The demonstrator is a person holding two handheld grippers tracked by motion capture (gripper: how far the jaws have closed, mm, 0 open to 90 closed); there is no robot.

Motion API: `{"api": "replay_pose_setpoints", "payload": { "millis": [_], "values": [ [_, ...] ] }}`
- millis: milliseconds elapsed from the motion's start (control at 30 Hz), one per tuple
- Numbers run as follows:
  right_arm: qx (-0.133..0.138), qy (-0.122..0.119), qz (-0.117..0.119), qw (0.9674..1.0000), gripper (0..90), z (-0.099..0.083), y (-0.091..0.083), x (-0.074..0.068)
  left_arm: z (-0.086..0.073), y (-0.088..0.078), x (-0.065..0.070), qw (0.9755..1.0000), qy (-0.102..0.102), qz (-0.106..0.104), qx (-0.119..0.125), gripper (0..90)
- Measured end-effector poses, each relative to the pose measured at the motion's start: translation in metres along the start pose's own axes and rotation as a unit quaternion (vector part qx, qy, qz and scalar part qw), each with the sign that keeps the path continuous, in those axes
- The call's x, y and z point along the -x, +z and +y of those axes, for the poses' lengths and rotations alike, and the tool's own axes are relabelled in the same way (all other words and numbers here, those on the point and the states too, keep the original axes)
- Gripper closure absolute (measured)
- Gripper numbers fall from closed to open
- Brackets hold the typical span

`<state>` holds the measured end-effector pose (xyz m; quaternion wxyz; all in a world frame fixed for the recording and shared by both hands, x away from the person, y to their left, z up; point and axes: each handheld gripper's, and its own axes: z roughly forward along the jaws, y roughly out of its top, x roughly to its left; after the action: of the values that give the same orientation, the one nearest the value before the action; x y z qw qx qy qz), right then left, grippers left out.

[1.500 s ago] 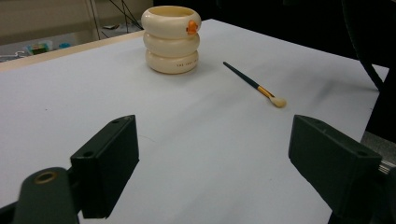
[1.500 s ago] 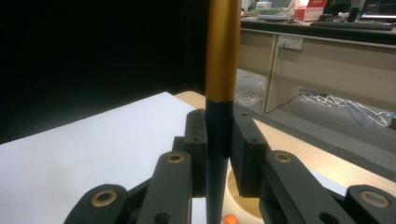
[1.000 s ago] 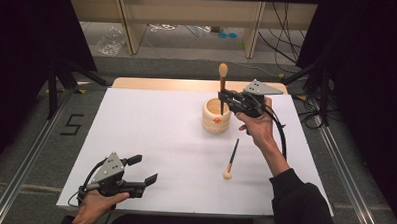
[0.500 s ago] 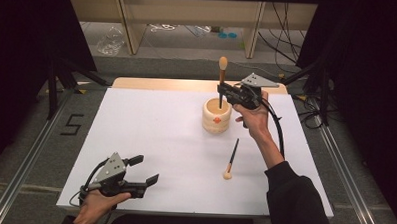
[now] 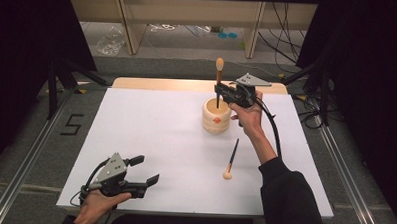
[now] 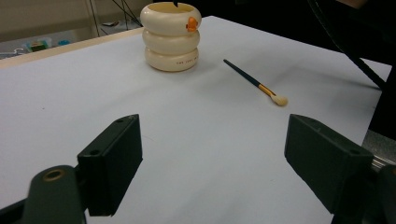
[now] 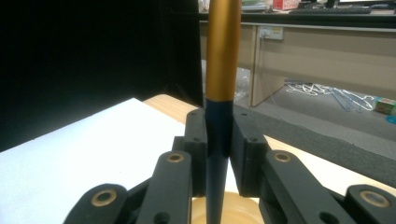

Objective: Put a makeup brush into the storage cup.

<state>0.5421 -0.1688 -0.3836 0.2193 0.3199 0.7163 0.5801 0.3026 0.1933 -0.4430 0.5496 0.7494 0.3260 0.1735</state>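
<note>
Right gripper: jaws clamped on upright makeup brush, handle-down directly over ringed holder below, aligned for insertion.

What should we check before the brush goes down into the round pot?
1. Grip on the held brush: ok, the right gripper has its fingers clamped on the dark handle.
2. Brush upright: ok, it stands straight with the bristle end up.
3. Brush over the pot: ok, the handle's lower end points into the opening.
4. Handle touching the pot's bottom: cannot tell, the rim hides it.
5. Second brush: ok, it lies flat on the white table, apart from the pot.
6. Left gripper: ok, open and holding nothing, near the table's front edge.
</note>
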Motion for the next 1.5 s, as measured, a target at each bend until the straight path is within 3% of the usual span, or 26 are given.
{"api": "replay_pose_setpoints", "payload": {
  "millis": [900,933,1033,1300,1333,1500],
  "values": [
    [-0.026,-0.003,-0.005,0.9997,78.3,-0.019,0.011,0.002,0.0,0.0,0.002,0.9999,0.002,0.004,-0.012,18.6],
    [-0.026,0.007,-0.002,0.9996,78.3,-0.02,0.011,0.001,0.0,0.0,0.002,0.9999,0.002,0.004,-0.012,18.6],
    [-0.029,0.003,-0.008,0.9995,78.2,-0.023,0.011,0.004,0.0,0.0,0.001,0.9999,0.001,0.004,-0.01,18.6],
    [-0.042,0.023,-0.006,0.9989,78.2,-0.03,0.01,0.006,0.0,0.0,0.002,0.9999,0.001,0.003,-0.011,18.6],
    [-0.035,0.014,-0.007,0.9993,78.2,-0.031,0.01,0.008,0.0,0.0,0.001,0.9999,0.001,0.003,-0.012,18.6],
    [-0.042,0.018,-0.007,0.9989,78.2,-0.032,0.011,0.006,0.0,0.0,0.001,0.9999,0.001,0.004,-0.013,18.6]
  ]
}}
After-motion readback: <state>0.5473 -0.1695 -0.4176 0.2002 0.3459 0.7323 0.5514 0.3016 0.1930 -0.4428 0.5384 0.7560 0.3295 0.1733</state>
